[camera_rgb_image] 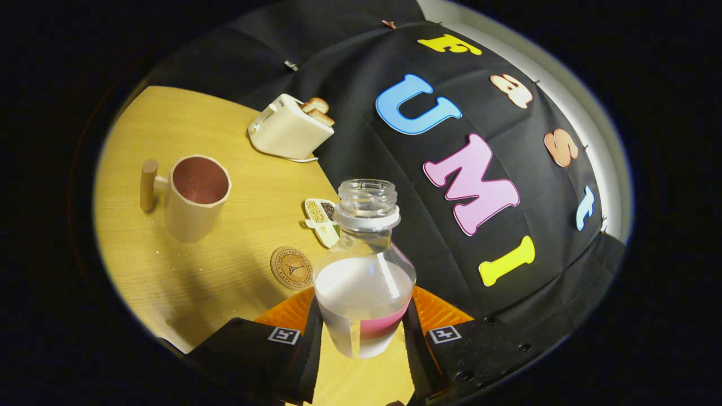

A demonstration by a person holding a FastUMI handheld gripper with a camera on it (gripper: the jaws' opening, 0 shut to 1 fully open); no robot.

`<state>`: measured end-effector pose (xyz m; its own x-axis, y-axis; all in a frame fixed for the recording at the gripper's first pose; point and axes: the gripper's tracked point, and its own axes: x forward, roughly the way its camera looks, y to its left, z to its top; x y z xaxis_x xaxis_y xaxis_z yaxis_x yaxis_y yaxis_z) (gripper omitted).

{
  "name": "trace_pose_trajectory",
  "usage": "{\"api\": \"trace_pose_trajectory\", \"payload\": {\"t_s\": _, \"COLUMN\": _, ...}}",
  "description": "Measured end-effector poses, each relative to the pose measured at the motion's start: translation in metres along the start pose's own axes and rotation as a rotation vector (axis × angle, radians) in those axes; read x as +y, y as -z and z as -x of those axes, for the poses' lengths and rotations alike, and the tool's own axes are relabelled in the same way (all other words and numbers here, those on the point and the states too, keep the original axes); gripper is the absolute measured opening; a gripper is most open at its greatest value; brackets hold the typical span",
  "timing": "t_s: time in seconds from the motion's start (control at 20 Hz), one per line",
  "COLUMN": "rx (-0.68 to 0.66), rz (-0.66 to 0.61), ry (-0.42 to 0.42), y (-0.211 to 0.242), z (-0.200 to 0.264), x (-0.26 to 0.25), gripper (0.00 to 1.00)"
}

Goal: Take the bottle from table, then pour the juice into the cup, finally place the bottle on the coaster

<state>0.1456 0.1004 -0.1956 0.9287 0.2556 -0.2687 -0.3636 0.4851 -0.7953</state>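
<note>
Both fingers of the claw press on the lower body of the bottle, one on each side, so it is gripped firmly and lifted above the tabletop. Its mouth is open, probably for pouring. Just ahead lies the coaster, and farther beyond stands the cup.
</note>
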Motion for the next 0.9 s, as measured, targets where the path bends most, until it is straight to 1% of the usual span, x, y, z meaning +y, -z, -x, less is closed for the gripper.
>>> {"api": "trace_pose_trajectory", "payload": {"t_s": 0.2, "rx": 0.049, "rz": 0.111, "ry": 0.015, "y": -0.011, "z": -0.005, "x": 0.009, "gripper": 0.67}}
{"api": "trace_pose_trajectory", "payload": {"t_s": 0.3, "rx": 0.048, "rz": 0.162, "ry": 0.018, "y": -0.021, "z": -0.012, "x": 0.017, "gripper": 0.67}}
{"api": "trace_pose_trajectory", "payload": {"t_s": 0.35, "rx": 0.040, "rz": 0.190, "ry": 0.013, "y": -0.027, "z": -0.015, "x": 0.023, "gripper": 0.67}}
{"api": "trace_pose_trajectory", "payload": {"t_s": 0.5, "rx": 0.023, "rz": 0.261, "ry": -0.038, "y": -0.037, "z": -0.023, "x": 0.047, "gripper": 0.67}}
{"api": "trace_pose_trajectory", "payload": {"t_s": 0.9, "rx": -0.060, "rz": 0.551, "ry": 0.003, "y": -0.059, "z": -0.043, "x": 0.046, "gripper": 0.67}}
